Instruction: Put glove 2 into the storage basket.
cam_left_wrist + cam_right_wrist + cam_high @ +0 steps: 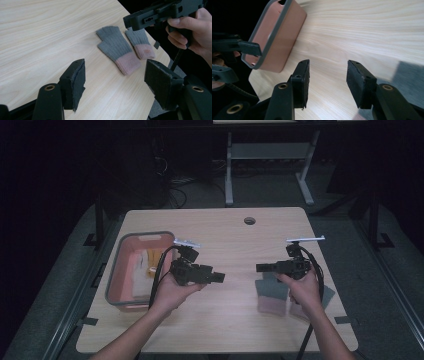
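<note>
Two grey gloves (pixel 122 48) (pink cuffs) lie beyond the spread-jawed left gripper (pixel 120 82).

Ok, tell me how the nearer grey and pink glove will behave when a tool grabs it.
The nearer glove looks like ribbed knit lying flat on the table, so it will probably droop limply from wherever it is pinched. It seems light, and likely to slide or bunch if pushed. Its soft fabric should grip well against the left tool and its padded, open jaws.
</note>
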A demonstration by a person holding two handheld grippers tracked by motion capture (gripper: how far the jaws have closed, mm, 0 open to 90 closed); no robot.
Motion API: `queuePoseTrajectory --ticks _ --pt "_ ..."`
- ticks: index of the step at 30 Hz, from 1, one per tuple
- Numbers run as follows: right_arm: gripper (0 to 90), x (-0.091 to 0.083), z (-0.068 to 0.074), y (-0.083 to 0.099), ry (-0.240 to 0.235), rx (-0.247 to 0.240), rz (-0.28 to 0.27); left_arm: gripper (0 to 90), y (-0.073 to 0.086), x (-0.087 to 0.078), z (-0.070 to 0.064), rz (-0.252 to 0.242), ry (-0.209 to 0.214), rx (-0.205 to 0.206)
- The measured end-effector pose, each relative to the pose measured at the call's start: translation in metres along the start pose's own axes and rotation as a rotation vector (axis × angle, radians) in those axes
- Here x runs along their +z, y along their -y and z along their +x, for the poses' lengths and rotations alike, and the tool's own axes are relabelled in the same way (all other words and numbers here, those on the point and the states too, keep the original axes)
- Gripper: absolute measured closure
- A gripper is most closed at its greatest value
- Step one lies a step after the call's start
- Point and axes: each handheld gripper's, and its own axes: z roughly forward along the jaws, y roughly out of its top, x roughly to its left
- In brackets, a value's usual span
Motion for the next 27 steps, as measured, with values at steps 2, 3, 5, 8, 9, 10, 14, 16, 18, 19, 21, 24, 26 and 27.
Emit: queuePoseTrajectory --ticks 2,3,5,8,9,10,14,16,18,19,21,24,26,27 --pt "52.8 -0.002 -0.002 0.001 0.004 -0.001 -0.002 32.6 0.000 0.002 -0.001 0.001 0.003 0.004" --pt "52.8 -0.004 -0.004 0.002 0.009 0.002 -0.004 32.2 0.000 0.004 -0.002 0.003 0.004 0.007" --pt "52.7 -0.009 -0.009 0.007 0.028 0.003 -0.002 31.5 0.000 0.007 -0.004 0.006 0.009 0.013" --pt "52.7 -0.013 -0.014 0.010 0.046 0.004 -0.001 30.9 0.000 0.015 -0.008 0.012 0.020 0.026" --pt "52.7 -0.015 -0.015 0.011 0.051 0.003 -0.004 30.8 0.000 0.017 -0.009 0.012 0.021 0.031" --pt "52.7 -0.016 -0.016 0.012 0.055 0.001 -0.001 30.7 0.001 0.019 -0.010 0.014 0.025 0.035" --pt "52.7 -0.022 -0.022 0.018 0.087 0.002 -0.001 30.1 0.001 0.026 -0.014 0.018 0.032 0.041" --pt "52.6 -0.025 -0.025 0.020 0.102 -0.009 -0.002 29.8 0.002 0.030 -0.017 0.021 0.038 0.048" --pt "52.6 -0.028 -0.027 0.023 0.115 -0.006 -0.001 29.6 0.002 0.034 -0.018 0.025 0.041 0.051" --pt "52.6 -0.028 -0.027 0.023 0.115 -0.006 -0.001 29.4 0.002 0.034 -0.018 0.025 0.041 0.051" --pt "52.7 -0.033 -0.031 0.028 0.141 -0.015 0.001 29.2 0.003 0.038 -0.021 0.024 0.046 0.055" --pt "52.6 -0.038 -0.034 0.032 0.171 -0.015 0.002 28.8 0.004 0.042 -0.023 0.028 0.049 0.059" --pt "52.6 -0.041 -0.036 0.035 0.188 -0.023 0.002 28.7 0.004 0.043 -0.024 0.028 0.051 0.059" --pt "52.7 -0.042 -0.037 0.036 0.194 -0.028 0.002 28.6 0.005 0.045 -0.025 0.030 0.053 0.062"
